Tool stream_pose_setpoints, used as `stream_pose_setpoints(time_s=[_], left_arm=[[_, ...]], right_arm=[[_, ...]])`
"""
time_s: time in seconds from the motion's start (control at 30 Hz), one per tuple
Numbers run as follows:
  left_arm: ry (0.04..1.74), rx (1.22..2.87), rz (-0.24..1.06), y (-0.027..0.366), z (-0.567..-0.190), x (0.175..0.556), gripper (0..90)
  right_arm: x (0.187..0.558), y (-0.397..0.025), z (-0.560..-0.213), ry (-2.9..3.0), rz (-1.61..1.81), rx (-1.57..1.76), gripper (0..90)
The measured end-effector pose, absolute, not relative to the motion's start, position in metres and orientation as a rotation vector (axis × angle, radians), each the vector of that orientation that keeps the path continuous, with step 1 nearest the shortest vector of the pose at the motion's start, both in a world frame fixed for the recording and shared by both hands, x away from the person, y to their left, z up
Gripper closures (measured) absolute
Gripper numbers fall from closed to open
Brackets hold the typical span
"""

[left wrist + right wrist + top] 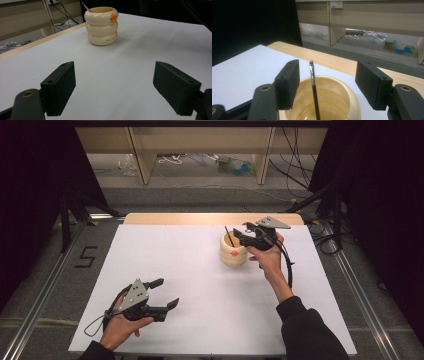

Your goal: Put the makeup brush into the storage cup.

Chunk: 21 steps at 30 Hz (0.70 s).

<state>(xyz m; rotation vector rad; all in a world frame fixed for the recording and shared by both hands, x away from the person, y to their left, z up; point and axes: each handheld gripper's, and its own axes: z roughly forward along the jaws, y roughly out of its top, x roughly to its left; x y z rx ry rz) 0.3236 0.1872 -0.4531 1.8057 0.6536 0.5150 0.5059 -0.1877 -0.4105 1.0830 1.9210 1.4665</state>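
Currently, the cream ringed pot (233,251) stands far on the white table (200,285), holding a thin brush (314,92). Your right gripper (327,85) hovers above it, jaws released; left gripper (162,294) rests near, released.

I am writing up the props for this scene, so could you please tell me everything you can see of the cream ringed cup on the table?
The cream cup looks like three stacked rounded rings, glossy like plastic or ceramic, with a small orange mark on its top ring and tiny print on the bottom one. It stands upright on the white table, towards the far edge. Its open, yellowish inside holds a thin dark stick leaning on the rim. The right tool hovers open over it, jaws either side of the stick, not touching.
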Motion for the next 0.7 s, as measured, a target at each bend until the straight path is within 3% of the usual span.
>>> stream_pose_setpoints(time_s=[0.7], left_arm=[[0.667,1.798,0.510,0.187,-0.453,0.323,18.4]], right_arm=[[0.468,-0.191,-0.396,1.991,1.501,1.041,28.6]])
